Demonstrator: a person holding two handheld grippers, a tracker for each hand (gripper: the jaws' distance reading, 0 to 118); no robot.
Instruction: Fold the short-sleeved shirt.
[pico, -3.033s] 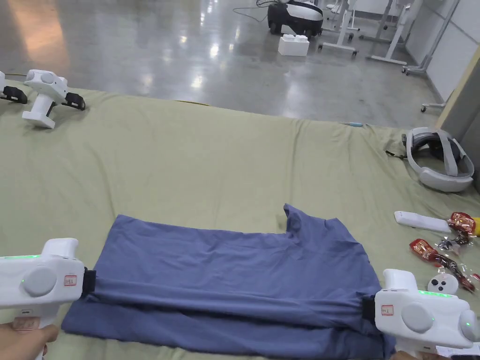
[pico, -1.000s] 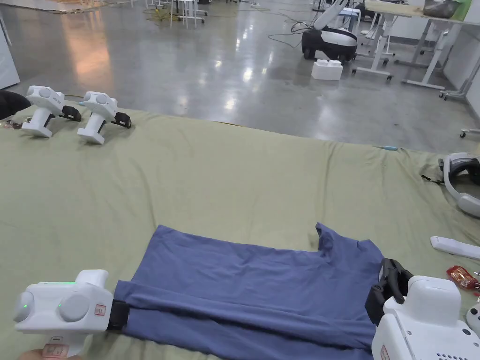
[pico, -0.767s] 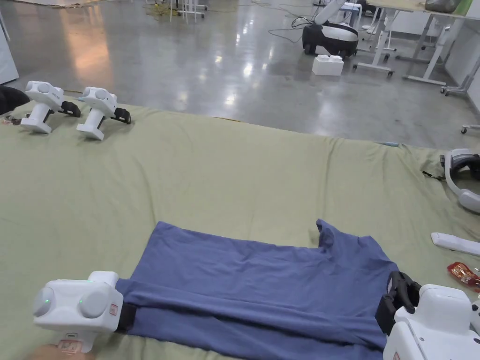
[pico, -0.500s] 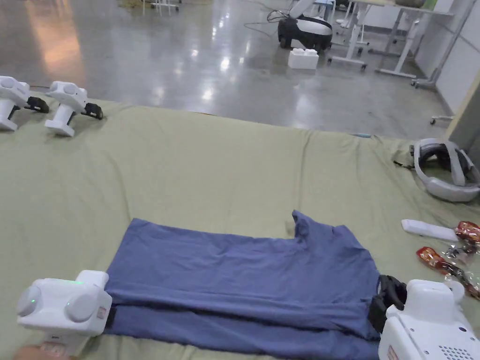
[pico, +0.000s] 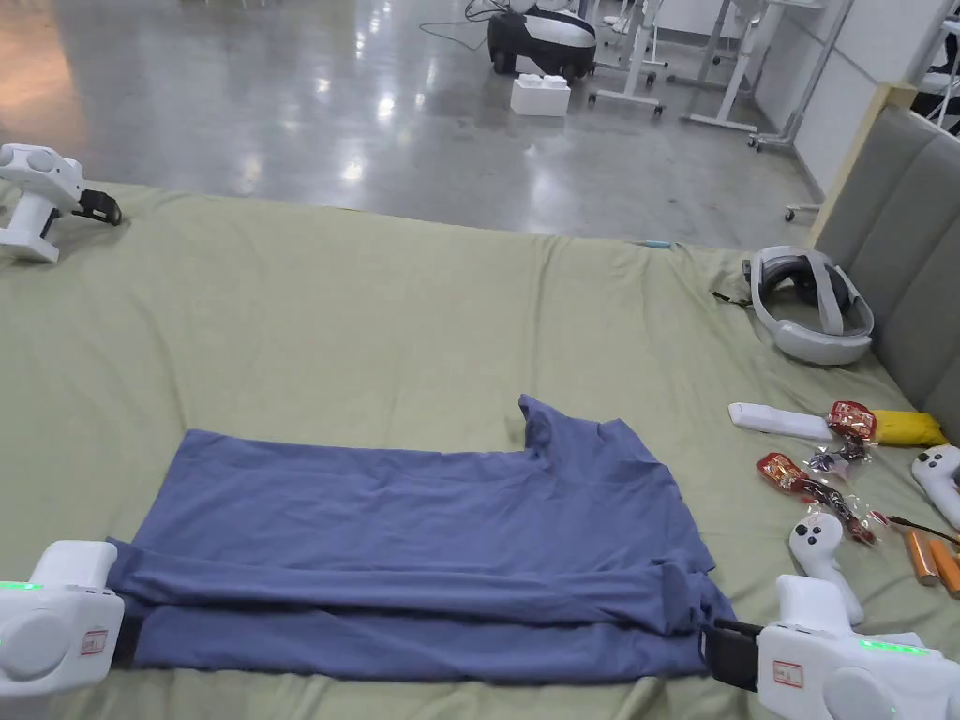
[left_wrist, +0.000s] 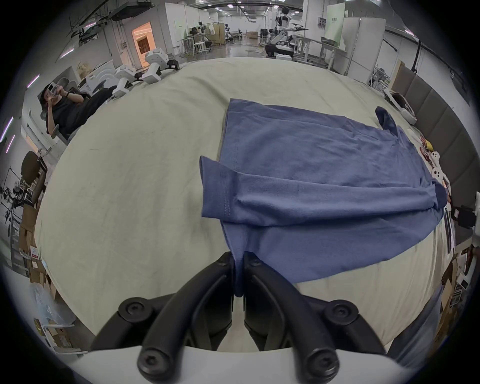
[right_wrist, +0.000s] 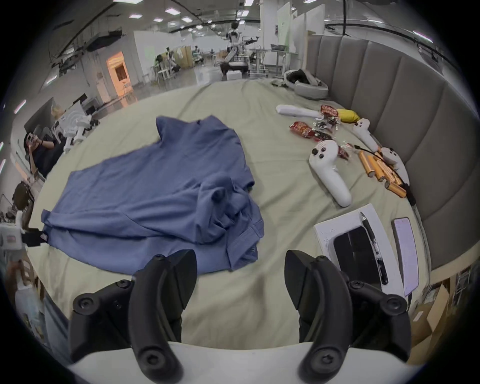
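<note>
The blue short-sleeved cotton shirt lies spread on the olive-green bed sheet, collar end toward the right, with its near long side folded up over the body in a loose band. The left gripper has its fingers closed on the hem corner, the cloth pinched between them. The right gripper sits just short of the rumpled sleeve end, its fingers spread wide and holding nothing. With only one end held, any pull from the left could drag the fold askew or slide the whole shirt along the sheet; the bunched sleeve at the right may set a lumpy crease. White hand controllers and red snack wrappers lie near the right end, where a swung hem could catch
</note>
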